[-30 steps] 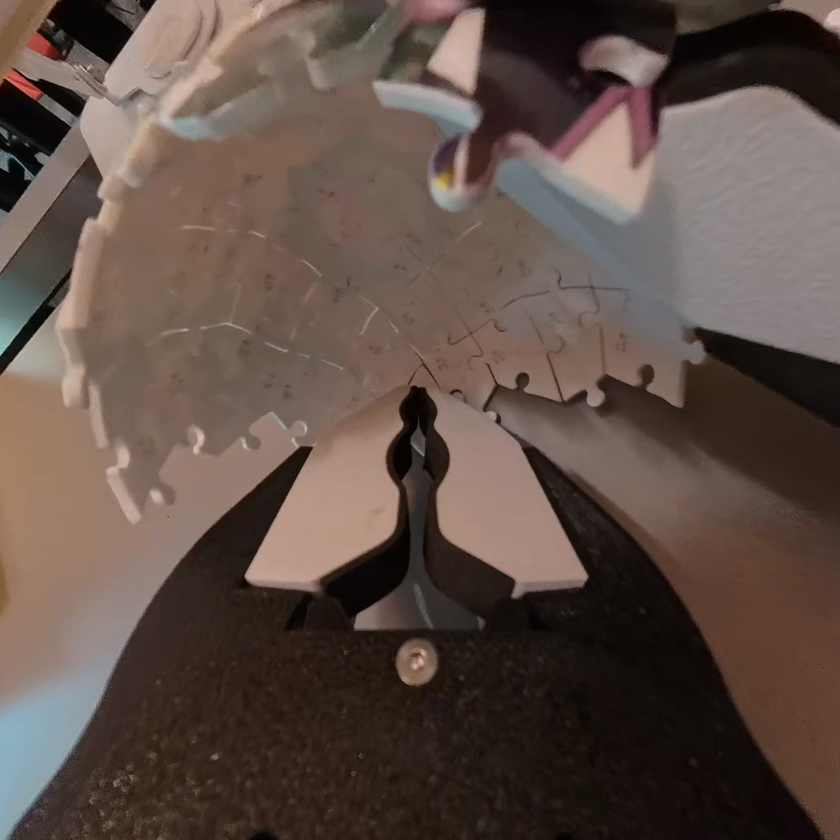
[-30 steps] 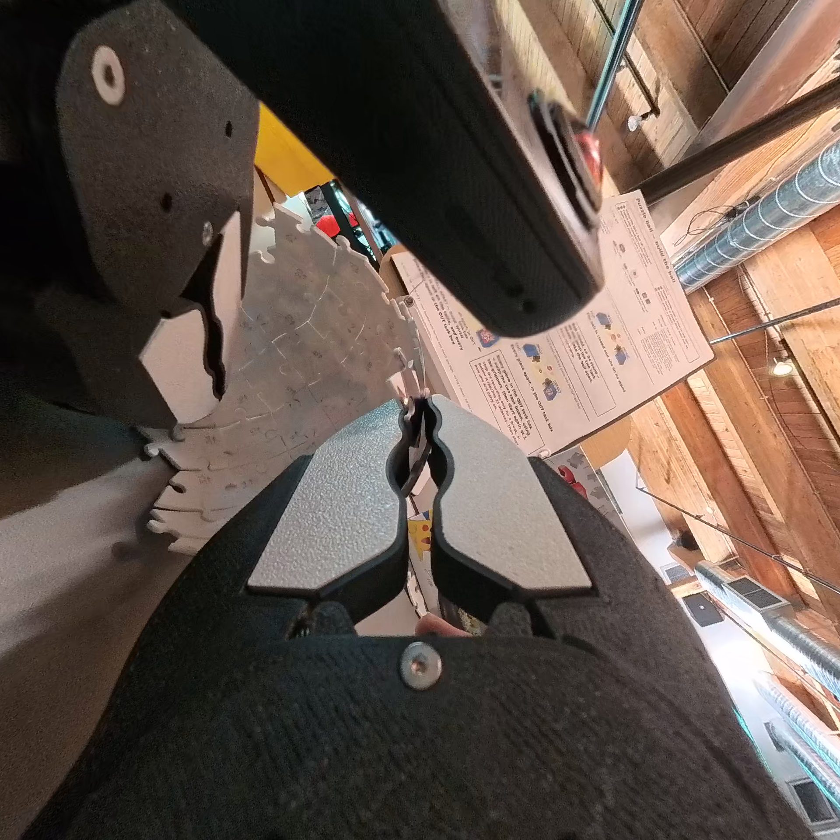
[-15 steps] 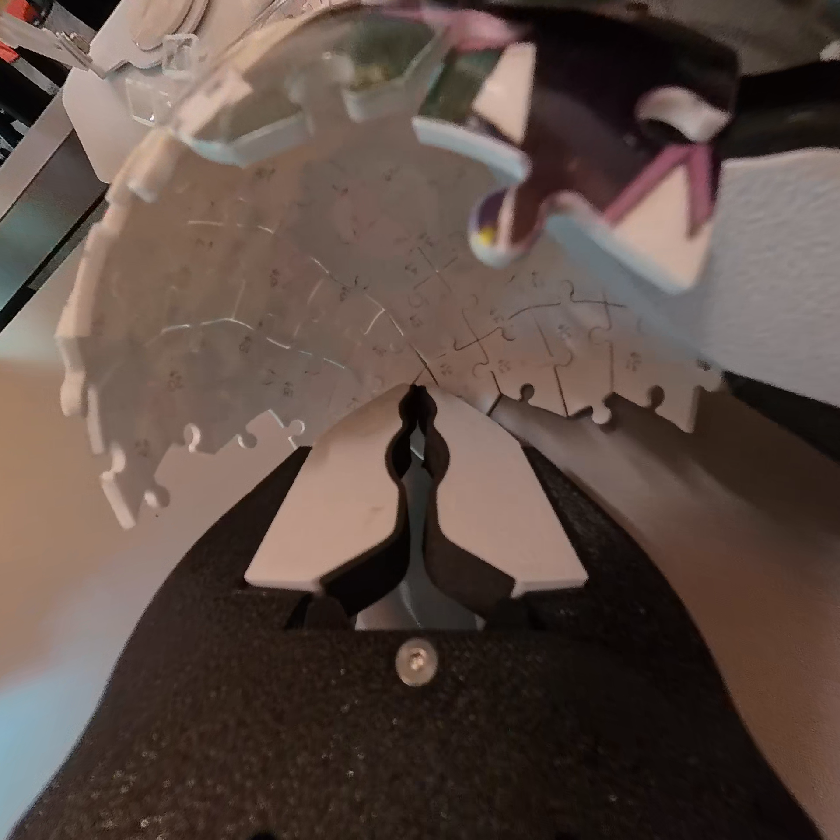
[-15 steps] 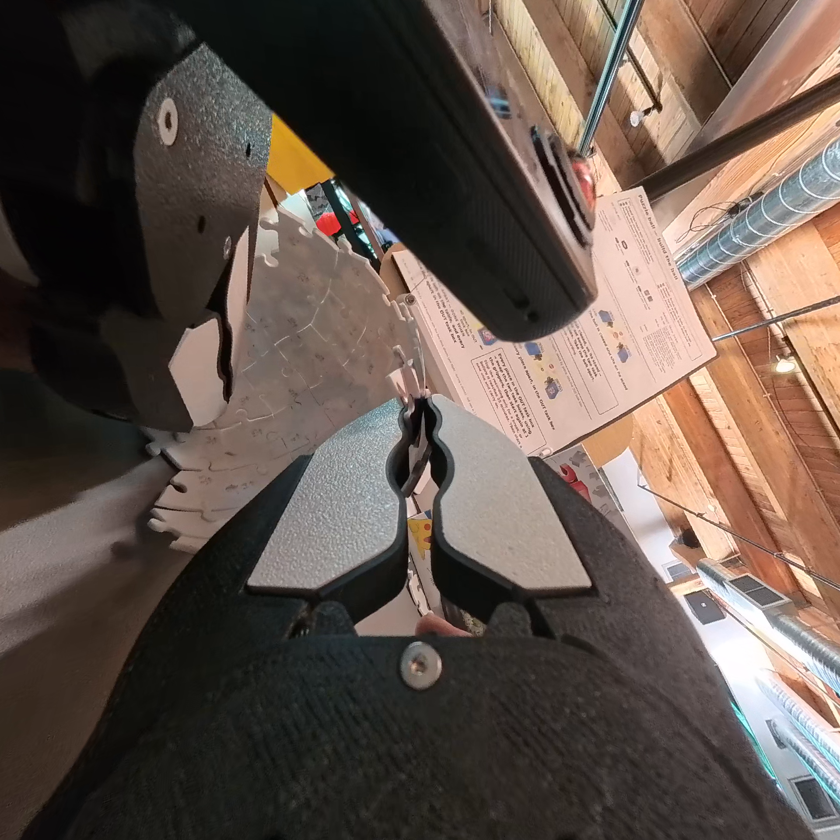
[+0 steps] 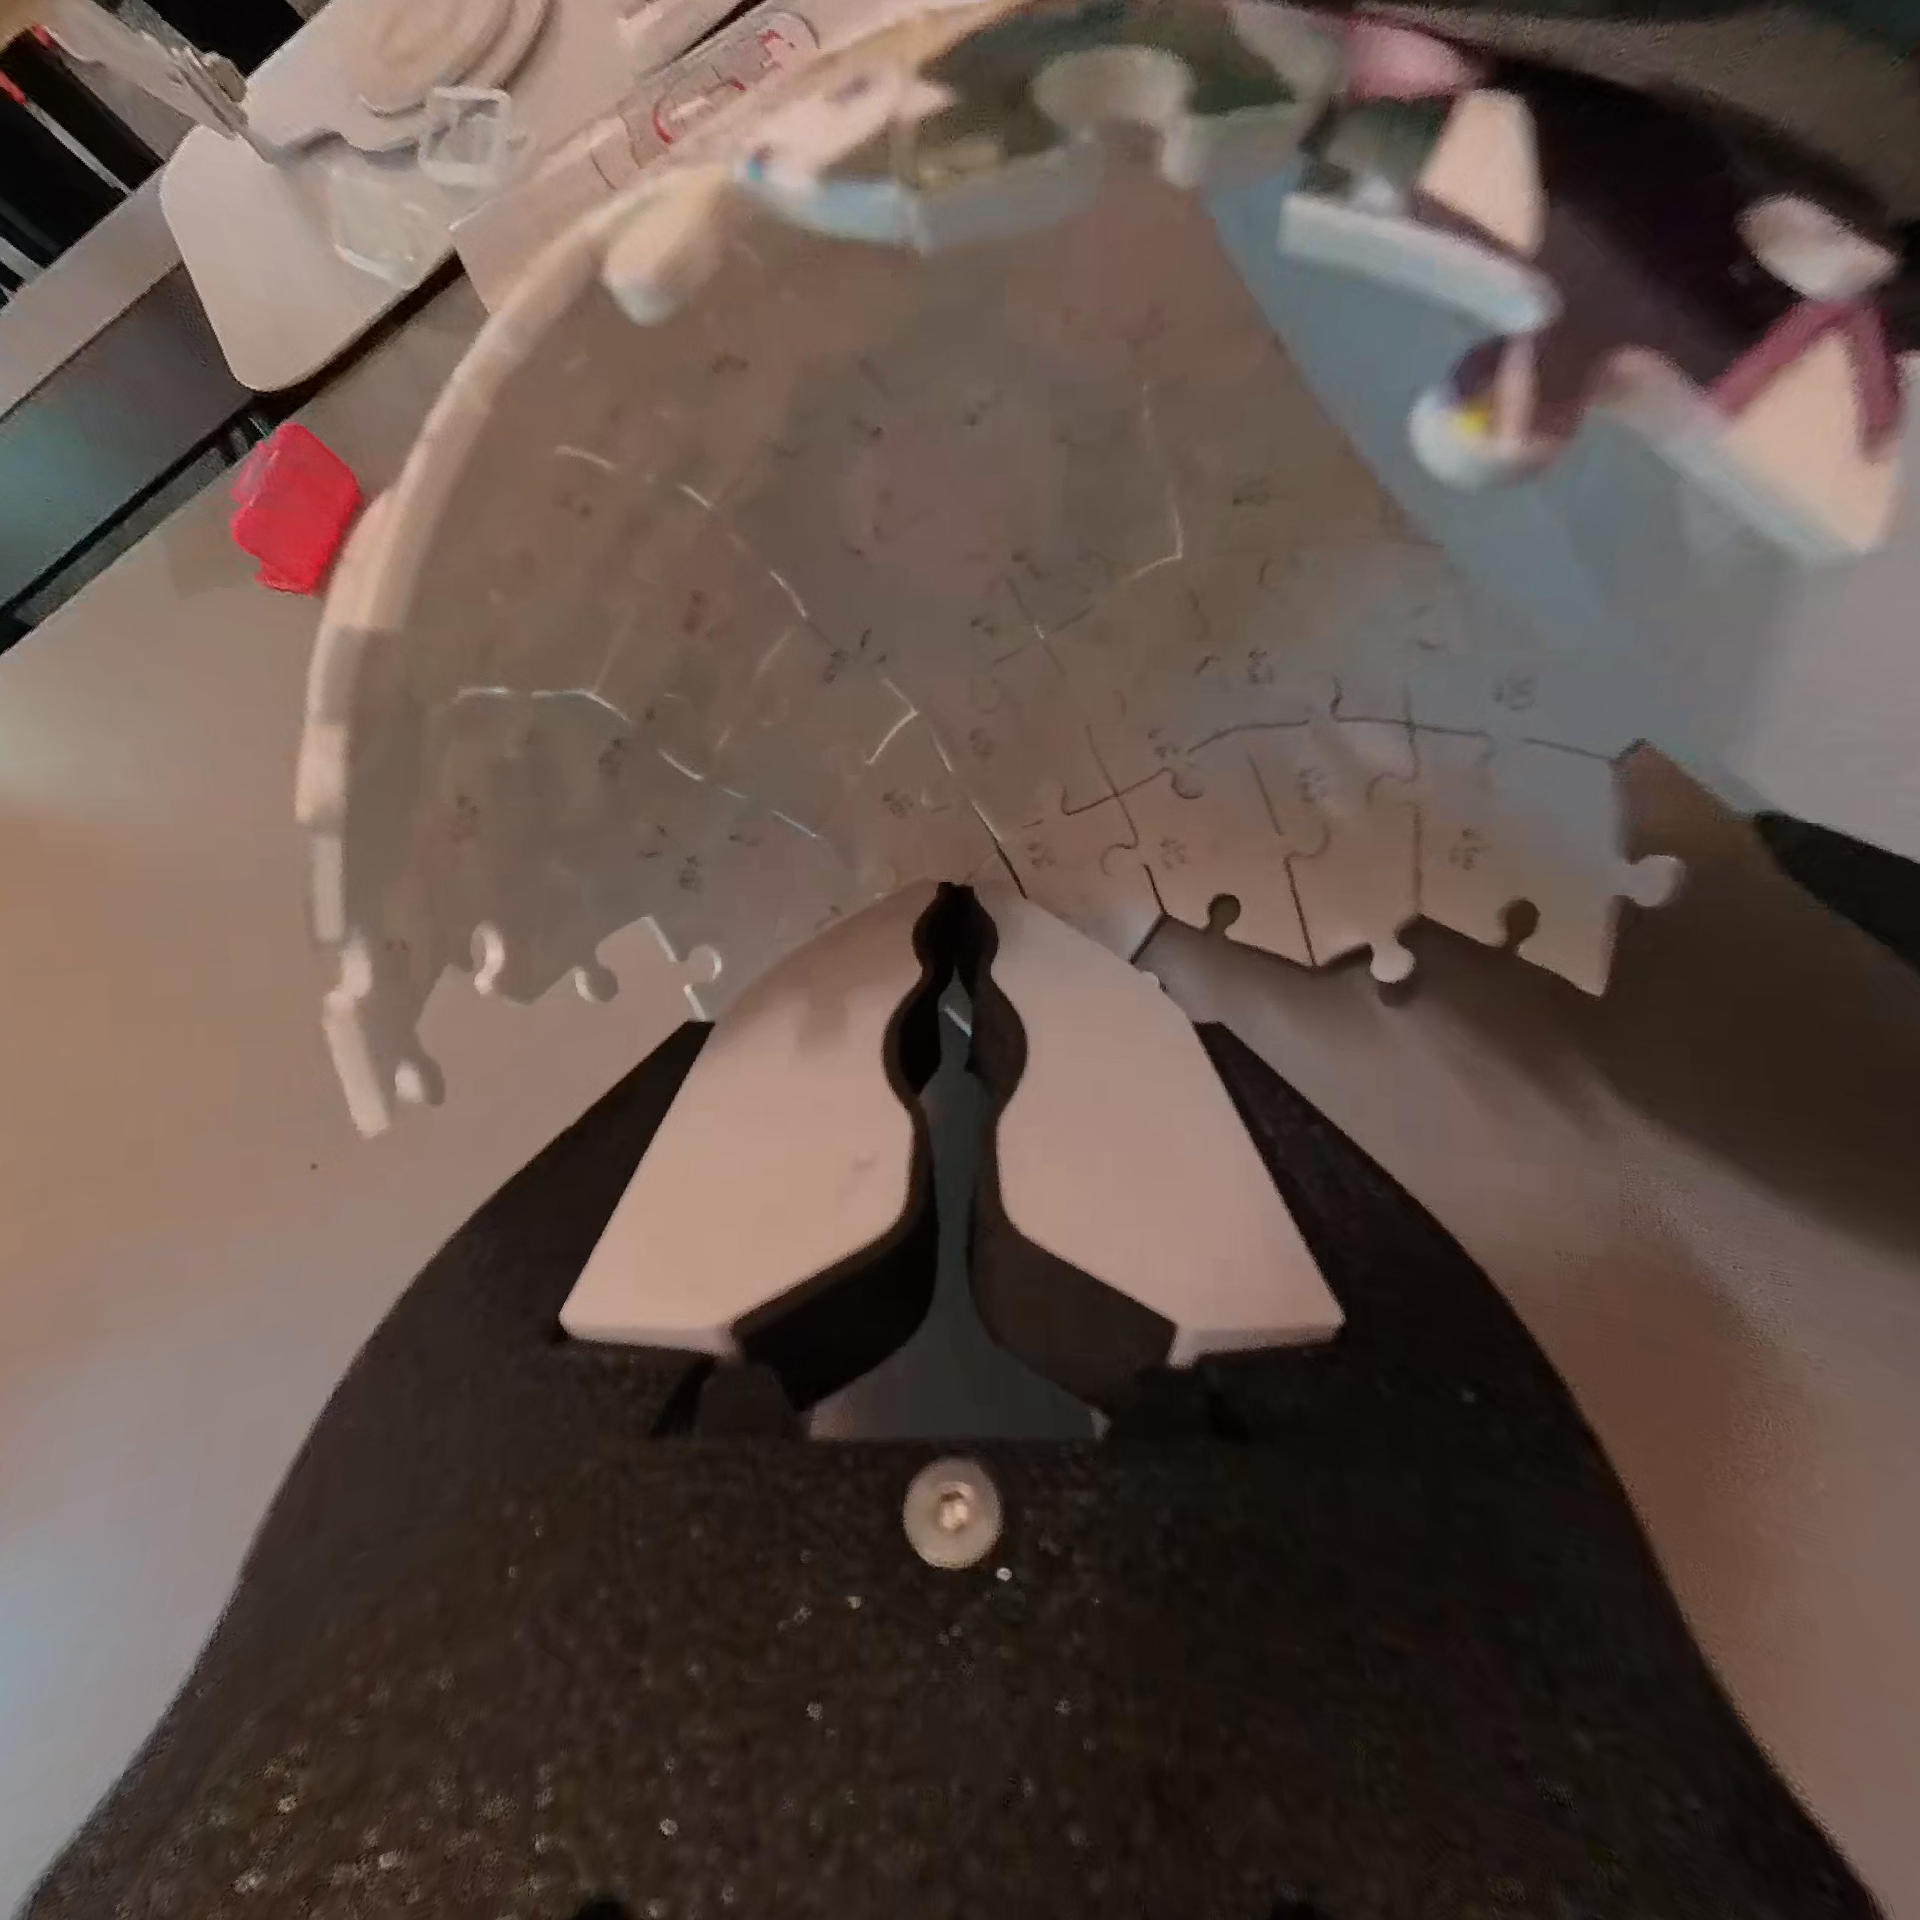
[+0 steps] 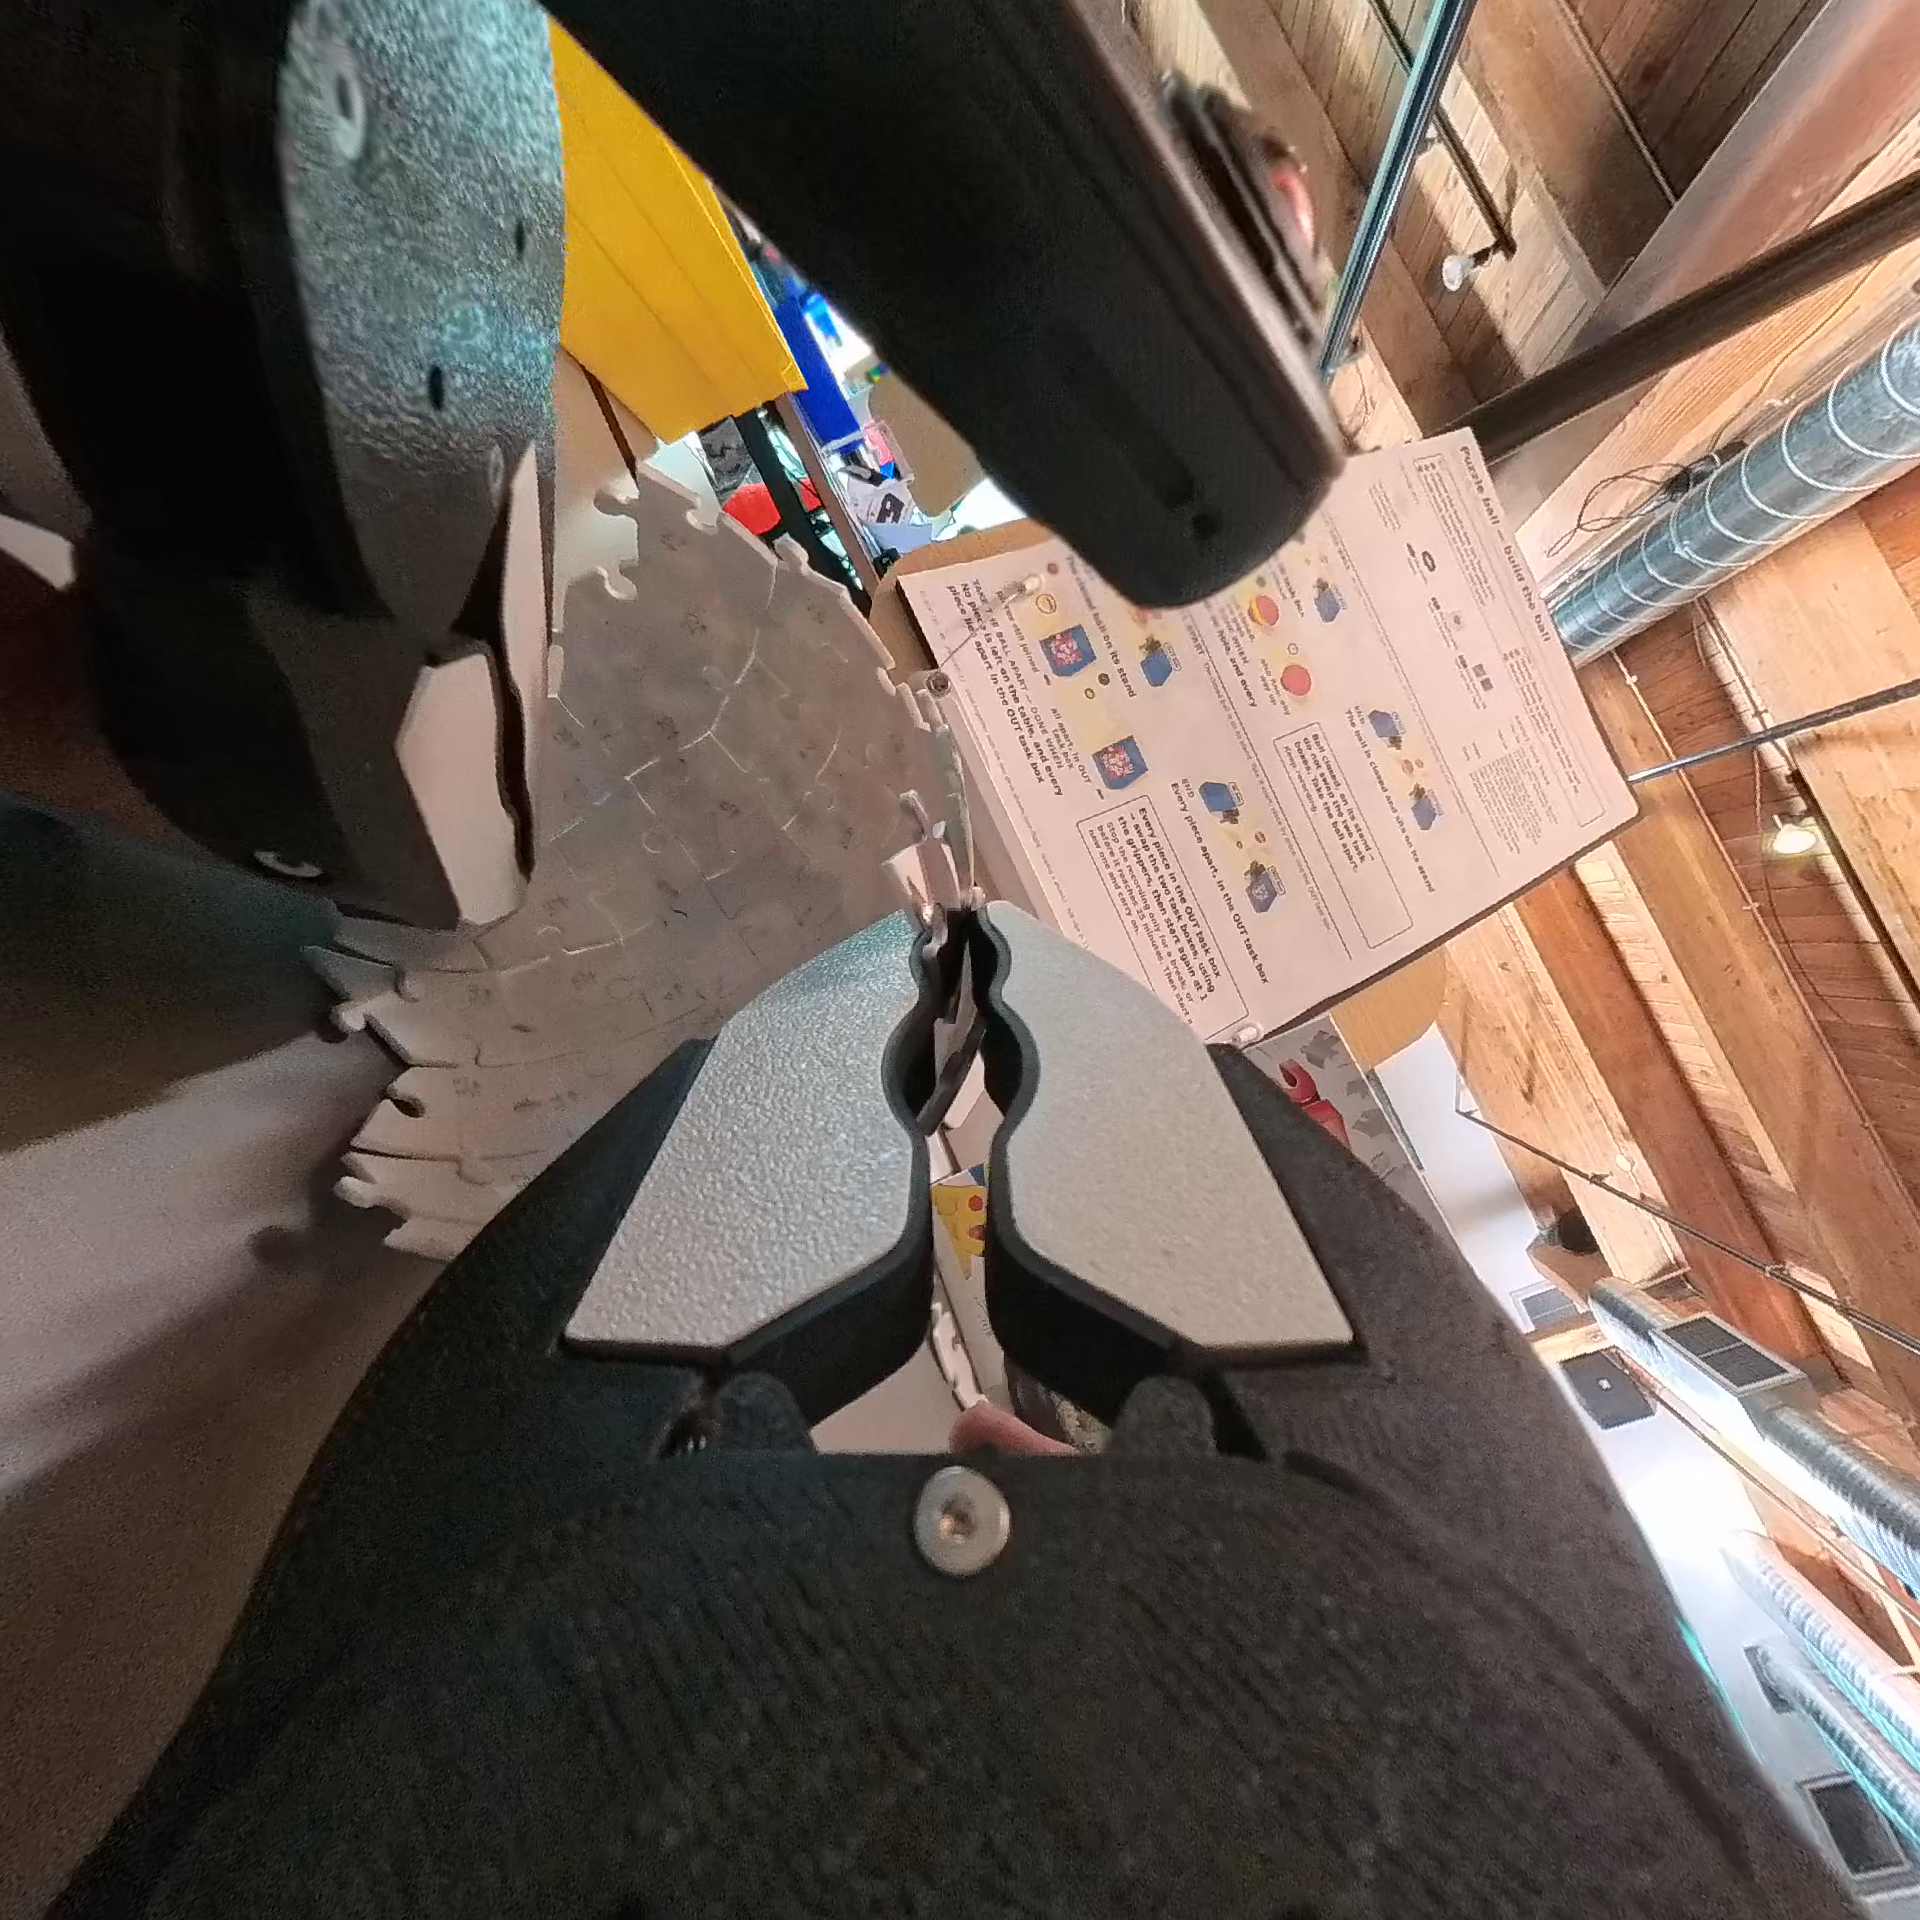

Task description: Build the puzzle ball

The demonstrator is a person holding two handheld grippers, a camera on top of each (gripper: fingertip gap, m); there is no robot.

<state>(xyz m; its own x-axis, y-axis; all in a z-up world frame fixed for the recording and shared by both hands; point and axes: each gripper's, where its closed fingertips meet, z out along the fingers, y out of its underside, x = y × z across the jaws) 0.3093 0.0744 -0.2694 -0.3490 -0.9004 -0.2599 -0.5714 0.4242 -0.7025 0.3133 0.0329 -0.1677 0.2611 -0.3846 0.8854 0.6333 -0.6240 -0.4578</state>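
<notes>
Left wrist view, left to right. A small red block (image 5: 293, 506) lies on the bench (image 5: 145, 1091) at far left, apart from everything else. Behind it, clear plastic bits and a pale flat pad (image 5: 281, 260) lie on a farther surface; too blurred to identify.

Centre: the puzzle ball (image 5: 831, 644), only partly built, is a curved shell of interlocked pale pieces seen from its plain inner side, edges toothed with tabs and notches. It is held up off the bench. The left tool (image 5: 958, 902) has its jaws pressed together on the shell's lower edge, gripping it.

Upper right: a loose puzzle piece (image 5: 1455, 312) with a dark and purple printed face sits close to the shell's upper rim. Whether it touches the rim cannot be told; the area is blurred.

Right wrist view, left to right. The left tool's black body (image 6: 416, 468) fills the upper left, its pale fingers clamped on the shell. The shell (image 6: 717, 758) spreads between the two tools. The right tool (image 6: 961, 920) is closed on a thin piece at the shell's near edge; its printed side faces away.

Right of that, a printed instruction sheet (image 6: 1351, 727) hangs on a board. Wooden planks and a metal duct (image 6: 1745, 488) fill the far right.
</notes>
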